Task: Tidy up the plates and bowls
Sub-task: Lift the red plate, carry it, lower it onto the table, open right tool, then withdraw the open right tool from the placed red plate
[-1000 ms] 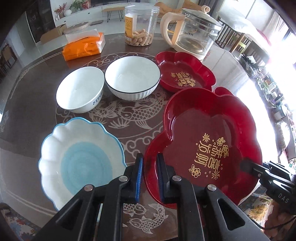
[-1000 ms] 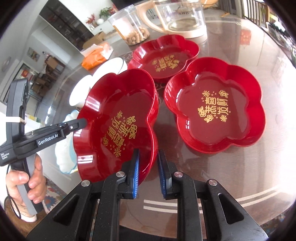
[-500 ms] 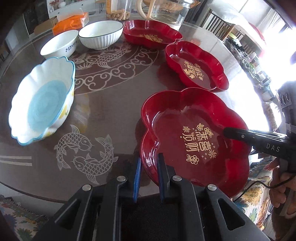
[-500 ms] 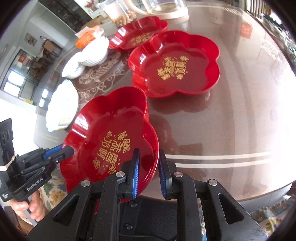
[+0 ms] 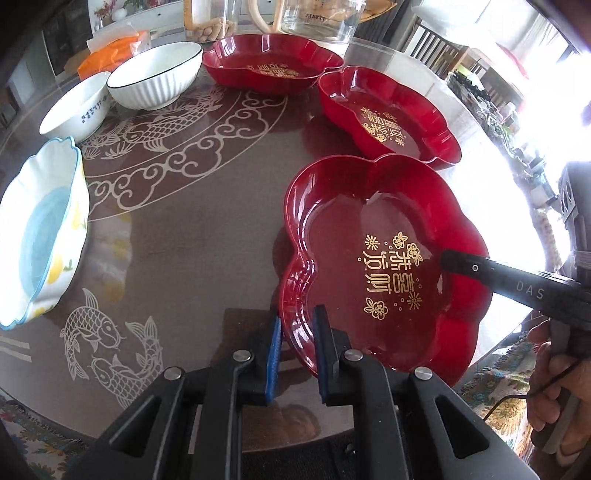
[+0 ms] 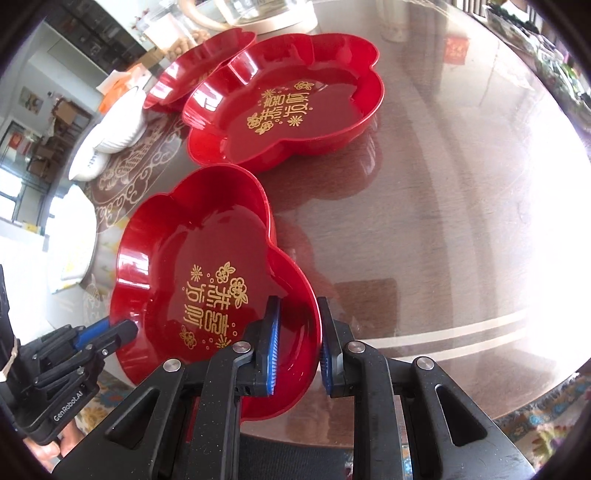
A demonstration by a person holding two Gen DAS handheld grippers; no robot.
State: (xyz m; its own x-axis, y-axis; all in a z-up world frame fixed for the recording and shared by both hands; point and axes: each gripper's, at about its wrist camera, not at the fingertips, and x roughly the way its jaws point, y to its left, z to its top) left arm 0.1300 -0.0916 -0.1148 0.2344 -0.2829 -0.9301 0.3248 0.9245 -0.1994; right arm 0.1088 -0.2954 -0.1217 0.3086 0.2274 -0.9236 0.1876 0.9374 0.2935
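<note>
A red flower-shaped plate with gold lettering [image 5: 384, 266] [image 6: 199, 280] is at the table's near edge. My left gripper [image 5: 297, 347] is shut on its left rim. My right gripper [image 6: 297, 343] is shut on its opposite rim; its finger also shows in the left wrist view [image 5: 480, 269]. A second red plate [image 5: 388, 114] [image 6: 288, 99] lies beyond it, and a third red plate [image 5: 273, 62] [image 6: 199, 62] farther back. Two white bowls [image 5: 155, 74] [image 5: 75, 105] and a white and blue scalloped bowl [image 5: 40, 236] stand at the left.
The round brown table [image 5: 192, 229] has white fish and cloud patterns. A glass kettle [image 5: 314, 18], a jar of snacks [image 5: 207, 22] and an orange tissue pack [image 5: 110, 51] stand at the back. The table edge runs just under both grippers.
Both grippers have carried the held red plate farther toward the table's near edge and lower. The other plates and bowls now look farther away and have not moved.
</note>
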